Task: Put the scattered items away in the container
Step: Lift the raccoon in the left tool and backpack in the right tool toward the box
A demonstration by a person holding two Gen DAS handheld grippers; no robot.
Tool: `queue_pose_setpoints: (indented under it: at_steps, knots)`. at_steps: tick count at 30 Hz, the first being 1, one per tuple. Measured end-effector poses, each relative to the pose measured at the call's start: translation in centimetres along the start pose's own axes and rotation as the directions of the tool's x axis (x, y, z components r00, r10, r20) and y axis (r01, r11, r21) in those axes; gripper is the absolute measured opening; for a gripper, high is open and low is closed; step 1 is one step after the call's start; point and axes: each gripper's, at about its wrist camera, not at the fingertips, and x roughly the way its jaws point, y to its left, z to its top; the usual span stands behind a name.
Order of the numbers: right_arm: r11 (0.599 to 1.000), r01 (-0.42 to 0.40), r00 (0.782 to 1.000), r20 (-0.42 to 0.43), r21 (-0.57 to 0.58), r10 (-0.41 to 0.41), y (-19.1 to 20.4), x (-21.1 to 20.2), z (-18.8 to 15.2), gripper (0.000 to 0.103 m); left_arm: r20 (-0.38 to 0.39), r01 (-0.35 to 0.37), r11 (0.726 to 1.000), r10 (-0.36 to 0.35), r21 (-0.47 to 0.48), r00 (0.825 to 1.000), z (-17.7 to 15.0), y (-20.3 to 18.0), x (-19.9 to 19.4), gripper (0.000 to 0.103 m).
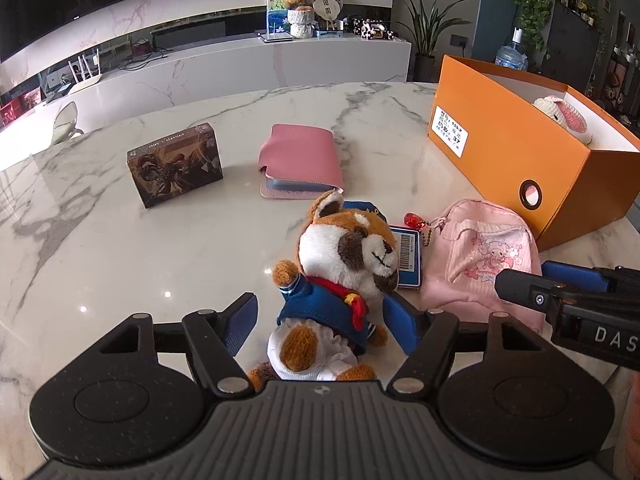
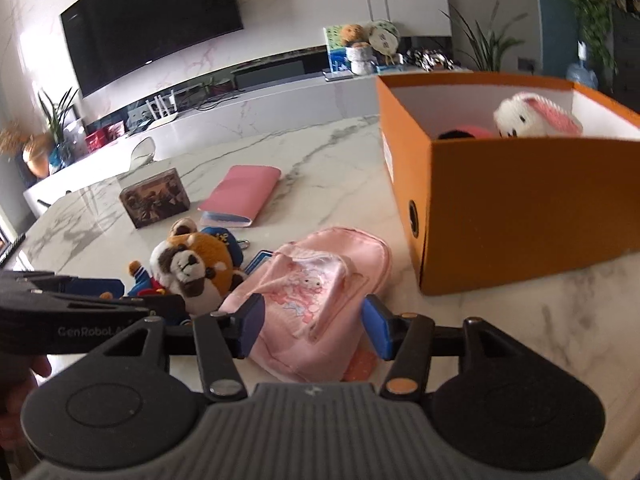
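Left wrist: left hand-held gripper (image 1: 322,320) spread wide around plush (image 1: 344,276), brown-white, blue jacket, red scarf, lying on tabletop (image 1: 120,248).

Right wrist: right hand-held gripper (image 2: 314,326) released, straddling pink pouch (image 2: 316,292) beside orange box (image 2: 520,204).

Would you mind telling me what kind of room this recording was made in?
Most likely a home living room: a large wall-mounted television above a long white media console, potted houseplants, and a marble-topped table strewn with toys.
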Motion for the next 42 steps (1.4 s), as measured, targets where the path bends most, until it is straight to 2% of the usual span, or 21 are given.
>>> queue_pose_setpoints:
  at_steps: [3,6,8,15,17,23,30,37,42]
  knots:
    - [0.996,0.012,0.999,-0.042,0.086,-0.008,-1.3,1.5,0.1,0.057,-0.003,0.019,1.000,-0.019,-0.011,1.000,0.0,0.0,0.5,0.065]
    - [0.994,0.007,0.999,-0.047,0.110,-0.002,-1.6,2.2,0.1,0.056,-0.001,0.014,1.000,-0.014,-0.003,1.000,0.0,-0.2,0.9,0.058]
    - [0.996,0.003,0.999,-0.040,0.087,0.001,-1.1,2.4,0.1,0.049,-0.002,0.006,1.000,-0.006,0.009,1.000,0.1,-0.3,1.1,0.054]
    - [1.000,0.013,1.000,-0.012,-0.013,-0.013,0.0,2.6,0.0,0.039,0.018,-0.002,1.000,0.002,0.019,1.000,0.0,-0.7,1.2,0.046]
    - [1.000,0.010,1.000,0.001,-0.025,-0.010,0.2,2.4,0.0,0.030,0.026,-0.001,1.000,0.001,0.010,1.000,-0.1,-0.7,0.9,0.044]
    - [0.997,-0.019,0.998,0.056,-0.074,0.023,1.0,1.1,0.1,0.021,0.071,-0.016,1.000,0.015,0.015,0.997,-0.1,-1.3,-1.1,0.043]
    - [0.992,-0.021,0.989,0.146,-0.121,0.039,1.5,-1.9,0.6,0.019,0.153,-0.019,1.000,0.016,0.018,0.988,1.3,-2.4,-4.8,0.043]
    - [0.995,-0.017,0.969,0.245,-0.095,0.040,0.6,-5.5,2.3,0.019,0.220,-0.018,0.998,0.006,0.053,0.976,3.6,-4.9,-8.0,0.044]
    - [0.998,-0.006,0.948,0.318,-0.063,0.026,-1.0,-8.1,4.3,0.019,0.285,0.006,0.997,-0.027,0.075,0.958,6.0,-7.3,-9.9,0.044]
